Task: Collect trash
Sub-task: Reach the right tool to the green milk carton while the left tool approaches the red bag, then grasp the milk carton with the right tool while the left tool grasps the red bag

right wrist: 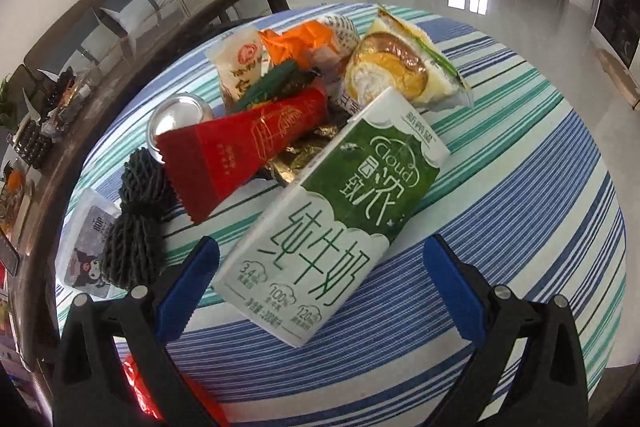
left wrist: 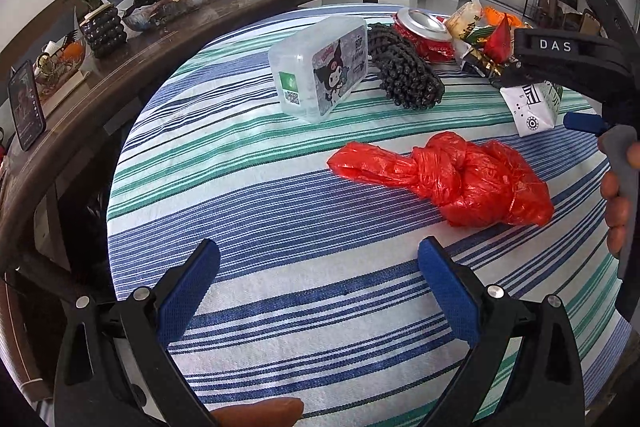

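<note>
Milk carton: green-white, tilted, between wide right tongs | behind: red wrapper, bun | left tongs wide, red bag ahead.

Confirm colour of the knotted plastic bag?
Red knotted plastic bag; clearest in the left wrist view.

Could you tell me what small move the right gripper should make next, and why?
Probably close the right gripper on the milk carton. Its jaws stand open on either side of the carton's near end, which lies tilted on the striped cloth at the edge of the trash pile. The left gripper is open and holds nothing, short of the red bag.
</note>
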The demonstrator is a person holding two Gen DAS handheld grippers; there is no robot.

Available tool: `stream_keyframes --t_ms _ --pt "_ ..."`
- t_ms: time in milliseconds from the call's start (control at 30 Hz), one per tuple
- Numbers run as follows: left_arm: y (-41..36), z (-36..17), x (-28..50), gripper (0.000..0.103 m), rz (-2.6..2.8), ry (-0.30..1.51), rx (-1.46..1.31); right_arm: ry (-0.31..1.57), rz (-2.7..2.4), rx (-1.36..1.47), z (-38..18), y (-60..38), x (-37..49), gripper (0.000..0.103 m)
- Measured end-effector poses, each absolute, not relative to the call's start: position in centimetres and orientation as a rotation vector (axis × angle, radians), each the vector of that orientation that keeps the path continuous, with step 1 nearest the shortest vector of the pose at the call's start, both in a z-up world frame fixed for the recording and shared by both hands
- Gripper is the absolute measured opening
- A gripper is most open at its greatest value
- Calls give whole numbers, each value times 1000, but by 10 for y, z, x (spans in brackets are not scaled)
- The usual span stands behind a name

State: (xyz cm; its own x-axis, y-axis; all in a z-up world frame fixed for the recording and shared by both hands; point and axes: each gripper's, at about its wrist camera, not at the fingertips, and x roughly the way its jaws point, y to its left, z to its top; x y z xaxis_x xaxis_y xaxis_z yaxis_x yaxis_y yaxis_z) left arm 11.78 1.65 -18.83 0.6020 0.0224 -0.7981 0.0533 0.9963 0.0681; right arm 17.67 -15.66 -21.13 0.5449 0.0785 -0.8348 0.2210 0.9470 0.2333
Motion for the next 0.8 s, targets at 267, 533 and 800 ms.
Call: stream_keyframes --t_ms 267,533,800 --pt "2 -187 113 99 14 891 196 972 -26 250 -195 -175 149 68" --pt "11 -186 121 99 -10 968 119 971 -67 67 -191 -201 118 60" --pt "26 -171 121 98 -287 923 116 963 -43 97 -201 -227 79 84"
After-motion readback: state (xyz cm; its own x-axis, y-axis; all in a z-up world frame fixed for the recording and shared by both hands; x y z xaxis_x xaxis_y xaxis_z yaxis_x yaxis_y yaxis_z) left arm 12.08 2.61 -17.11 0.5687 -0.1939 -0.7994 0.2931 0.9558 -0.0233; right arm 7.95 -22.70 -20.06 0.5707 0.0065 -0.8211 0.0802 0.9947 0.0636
